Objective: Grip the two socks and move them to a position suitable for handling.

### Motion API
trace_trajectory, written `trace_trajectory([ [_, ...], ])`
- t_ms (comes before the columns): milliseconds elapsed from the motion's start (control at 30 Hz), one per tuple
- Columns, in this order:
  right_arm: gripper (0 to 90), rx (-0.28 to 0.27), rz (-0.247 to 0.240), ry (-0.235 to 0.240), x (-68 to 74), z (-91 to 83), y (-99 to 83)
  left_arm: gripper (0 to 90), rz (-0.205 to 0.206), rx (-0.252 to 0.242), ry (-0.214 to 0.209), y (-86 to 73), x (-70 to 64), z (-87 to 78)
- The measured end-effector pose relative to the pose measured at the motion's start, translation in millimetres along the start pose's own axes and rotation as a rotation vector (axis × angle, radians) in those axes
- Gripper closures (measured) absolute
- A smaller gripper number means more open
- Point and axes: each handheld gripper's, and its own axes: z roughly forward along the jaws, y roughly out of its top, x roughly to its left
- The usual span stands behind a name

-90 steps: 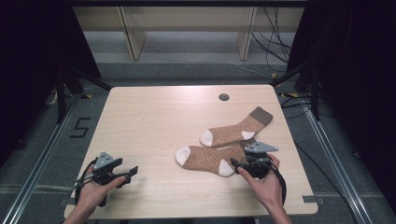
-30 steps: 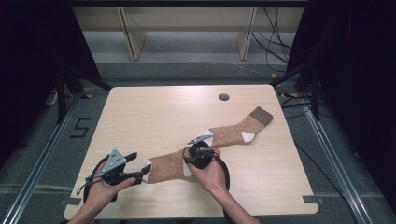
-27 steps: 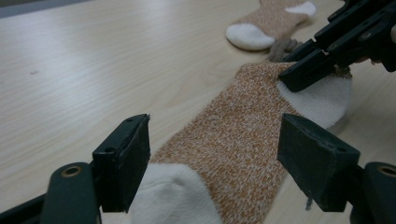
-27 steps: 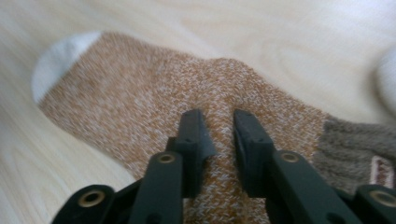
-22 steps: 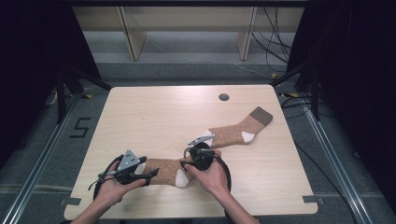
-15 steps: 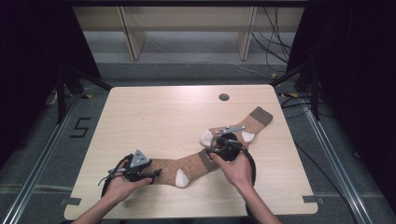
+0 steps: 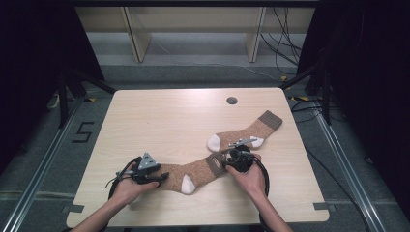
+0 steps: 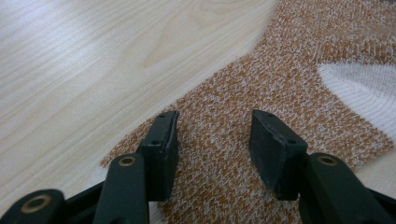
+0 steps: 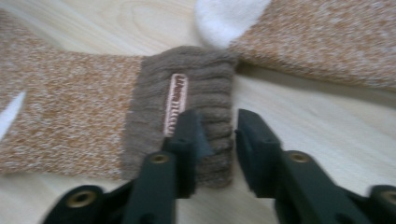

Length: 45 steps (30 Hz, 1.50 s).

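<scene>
Two socks lie on the wooden table [image 7: 159, 121], and the work in hand is with the near sock [image 7: 193, 171], which is stretched out flat along the front part of the table. The left gripper [image 7: 162, 177] is at the toe end; in the left gripper view its jaws stand clearly apart, resting over the brown knit fabric without pinching it, probably to press that end down so it cannot slide. The right gripper [image 7: 227, 162] is at the other end, at the dark ribbed cuff [image 9: 187, 116] with a small pink label [image 9: 175, 103]. In the right gripper view its jaws are only a little apart, with the cuff edge between them, but I cannot tell if they really hold it. The second sock [image 7: 244, 135] lies just behind, its white toe almost touching the cuff. Holding both ends seems meant to keep the sock straight and flat.
</scene>
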Motion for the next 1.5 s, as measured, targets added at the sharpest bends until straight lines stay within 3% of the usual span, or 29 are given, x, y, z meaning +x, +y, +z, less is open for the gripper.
trace_trajectory([
  [33,79.0,0.004,-0.005,-0.001,0.8,0.5,0.0,51.8,-0.019,-0.017,0.003,-0.2,-0.9,1.4],
  [67,79.0,0.004,-0.005,-0.001,0.8,0.5,0.0,51.8,0.002,0.001,-0.002,0.0,0.9,0.1],
  [100,83.8,0.014,0.0,0.011,0.4,-1.6,-1.3,51.9,-0.008,-0.007,-0.003,-0.1,0.9,0.7],
  [300,86.1,0.063,-0.015,0.025,-0.6,-13.4,-11.1,50.7,0.0,-0.026,-0.009,-0.5,0.4,2.2],
  [333,86.1,0.076,-0.005,0.027,1.0,-16.0,-13.0,50.2,0.027,-0.005,-0.013,0.0,1.2,0.4],
  [433,85.7,0.089,-0.031,0.035,2.0,-20.9,-17.3,48.9,0.028,-0.012,-0.015,-0.3,-1.3,0.7],
  [600,80.0,0.114,-0.037,0.038,2.9,-24.7,-17.8,44.1,0.013,-0.018,-0.013,-0.5,-0.5,-0.3],
  [633,76.0,0.115,-0.026,0.042,3.7,-26.3,-17.0,41.5,-0.012,-0.05,-0.012,-0.5,-1.5,-0.1],
  [667,65.7,0.089,-0.015,0.04,2.2,-30.6,-12.8,37.4,-0.031,-0.078,-0.007,0.1,-0.9,-2.6],
  [700,64.0,0.042,-0.048,0.03,-4.1,-33.4,-8.2,36.4,-0.031,-0.078,-0.007,0.1,-0.9,-2.6],
  [733,64.0,0.042,-0.048,0.03,-4.1,-33.4,-8.2,36.4,-0.033,-0.088,-0.006,1.1,-0.2,-5.9],
  [800,59.1,-0.046,0.015,-0.039,-22.6,-45.6,10.9,34.1,-0.07,-0.159,0.006,4.0,0.5,-14.2],
  [833,59.1,-0.046,0.015,-0.039,-22.6,-45.6,10.9,33.7,-0.07,-0.159,0.006,4.0,0.5,-14.2],
  [867,55.5,-0.079,0.072,-0.113,-47.9,-47.1,26.3,33.2,-0.061,-0.167,0.019,4.6,1.8,-18.7],
  [900,55.5,-0.079,0.072,-0.113,-47.9,-47.1,26.3,33.2,-0.083,-0.192,0.017,4.8,0.9,-19.4],
  [933,54.6,-0.089,0.064,-0.146,-58.3,-45.9,30.9,33.1,-0.089,-0.202,0.022,4.2,1.3,-22.3],
  [967,50.7,-0.086,0.089,-0.211,-78.5,-39.5,42.1,33.0,-0.093,-0.21,0.028,3.4,1.1,-23.7],
  [1000,48.9,-0.078,0.092,-0.229,-83.9,-37.2,45.3,33.0,-0.112,-0.22,0.031,0.8,0.4,-24.7],
  [1033,48.9,-0.078,0.092,-0.229,-83.9,-37.2,45.3,33.0,-0.112,-0.22,0.031,0.8,0.4,-24.7],
  [1100,43.9,-0.069,0.104,-0.248,-98.6,-26.6,52.9,33.0,-0.114,-0.216,0.03,-2.7,0.5,-25.1],
  [1133,40.6,-0.052,0.13,-0.282,-107.2,-19.1,55.7,33.0,-0.116,-0.212,0.027,-3.6,0.2,-25.1],
  [1233,38.1,-0.034,0.132,-0.297,-120.8,-7.1,57.2,33.0,-0.109,-0.207,0.024,-5.3,0.0,-25.3],
  [1400,37.2,-0.008,0.123,-0.295,-126.3,7.6,53.3,33.0,-0.117,-0.211,0.031,-4.6,0.1,-25.1],
  [1433,37.5,0.0,0.101,-0.288,-127.5,10.6,52.2,33.0,-0.115,-0.21,0.028,-4.6,0.5,-25.1],
  [1500,41.7,-0.003,0.097,-0.298,-125.0,12.8,50.3,33.0,-0.115,-0.208,0.029,-4.8,0.8,-25.4],
])
